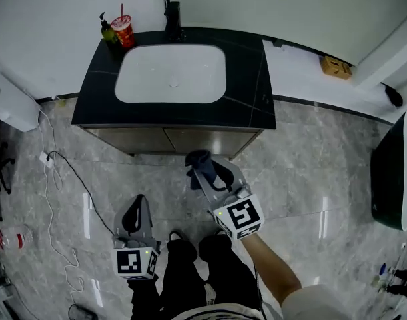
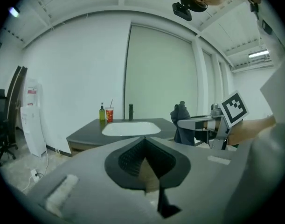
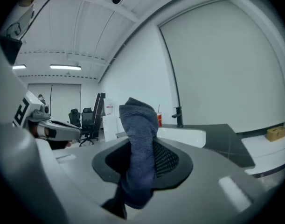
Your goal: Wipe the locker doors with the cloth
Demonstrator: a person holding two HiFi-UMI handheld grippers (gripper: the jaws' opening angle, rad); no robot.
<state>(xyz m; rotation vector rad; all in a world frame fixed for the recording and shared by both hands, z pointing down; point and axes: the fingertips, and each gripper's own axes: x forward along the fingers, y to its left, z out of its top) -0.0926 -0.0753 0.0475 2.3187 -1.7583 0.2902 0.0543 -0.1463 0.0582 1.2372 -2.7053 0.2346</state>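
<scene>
Grey marble floor [image 1: 310, 199] fills the head view, with a black counter [image 1: 256, 105] against the white wall. Below the counter sit two cabinet doors [image 1: 170, 140], probably the doors to be wiped. The right gripper [image 1: 202, 169] is raised just in front of these doors with the dark blue cloth [image 1: 198, 159] bunched at its tip, apart from the door face. The left gripper [image 1: 135, 212] hangs lower, beside the person's legs.

On the counter, the white sink [image 1: 170, 72] looks empty. A red cup [image 1: 123, 31] with a straw and a green soap bottle [image 1: 108, 33] stand at its back left corner. What they hold cannot be told.

From the left gripper view, the fingers [image 2: 130, 157] are pressed together with nothing between them. The counter and the right gripper lie ahead.

From the right gripper view, the fingers [image 3: 168, 160] are clamped on the cloth, which stands up in a thick fold above them and trails below.

To wipe well, I judge that the free fold should meet the door flat, so fabric rather than hard fingers rubs the panel. Even, overlapping strokes from the top edge down would cover it. The grip looks firm enough, but a snag on a door edge could pull the cloth loose.
</scene>
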